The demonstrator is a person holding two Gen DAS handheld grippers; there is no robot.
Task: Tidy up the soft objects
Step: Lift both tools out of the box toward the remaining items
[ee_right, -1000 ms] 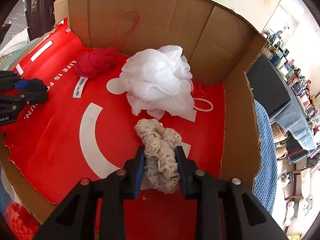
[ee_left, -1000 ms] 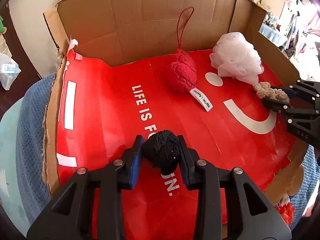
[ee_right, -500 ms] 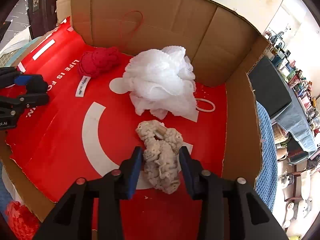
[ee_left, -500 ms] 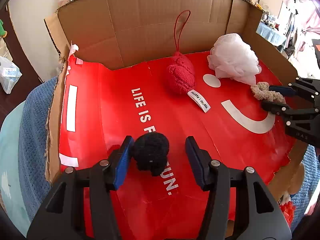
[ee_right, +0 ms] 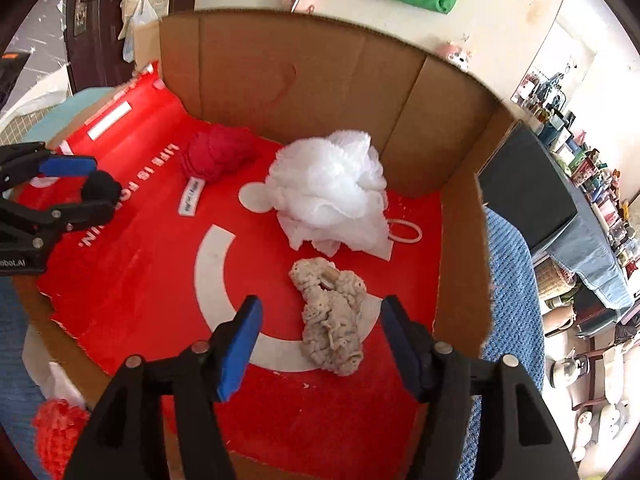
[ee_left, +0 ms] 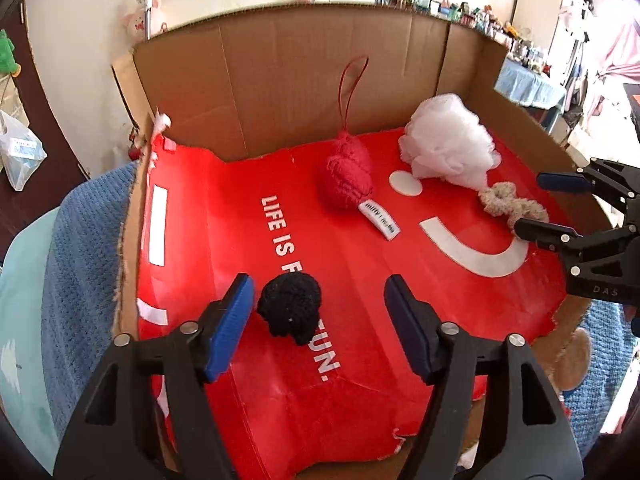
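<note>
My left gripper [ee_left: 318,306] has just been opening and has let go of the black pompom [ee_left: 289,307], which lies between its jaws near the box's [ee_left: 280,80] front edge. My right gripper [ee_right: 320,336], likewise just opened, has released the beige scrunchie [ee_right: 332,320] by the right wall.

Left tongs [ee_left: 320,306]: angled downward, jaws apart and just been opening, with a black ball between them but clear of both pads. Right tongs [ee_right: 320,330]: angled downward, jaws likewise just been opening, standing apart around a beige scrunchie without pressing it.
</note>
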